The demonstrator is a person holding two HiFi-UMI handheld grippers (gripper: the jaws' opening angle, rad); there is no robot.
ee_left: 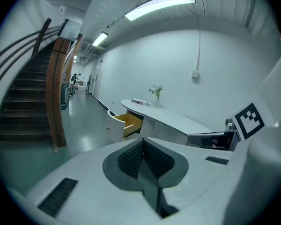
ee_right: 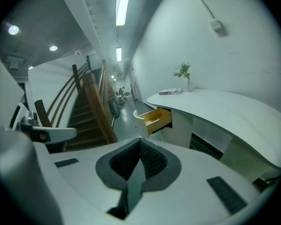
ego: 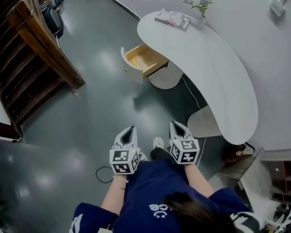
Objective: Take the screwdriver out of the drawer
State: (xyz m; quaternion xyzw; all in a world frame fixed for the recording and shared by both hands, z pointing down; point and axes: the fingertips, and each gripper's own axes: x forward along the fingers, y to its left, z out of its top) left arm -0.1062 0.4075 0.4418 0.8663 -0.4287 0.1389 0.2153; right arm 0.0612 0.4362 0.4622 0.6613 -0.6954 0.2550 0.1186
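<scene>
The open drawer (ego: 144, 59) with a yellow wooden inside juts from the left end of the curved white desk (ego: 223, 81), far ahead of me. A small yellow object (ego: 134, 62) lies in it, too small to identify. My left gripper (ego: 131, 130) and right gripper (ego: 176, 125) are held side by side in front of my body, well short of the drawer. Both are shut with nothing between the jaws. The drawer (ee_left: 126, 123) shows beyond the closed left gripper (ee_left: 143, 146) in the left gripper view. It also shows as the drawer (ee_right: 157, 118) past the right gripper (ee_right: 140, 149).
A wooden staircase (ego: 36, 57) rises at the left. A book (ego: 172, 19) and a potted plant (ego: 200, 6) sit on the desk's far end. A black cable (ego: 103, 174) loops on the grey floor by my feet. Shelving (ego: 276, 178) stands at the lower right.
</scene>
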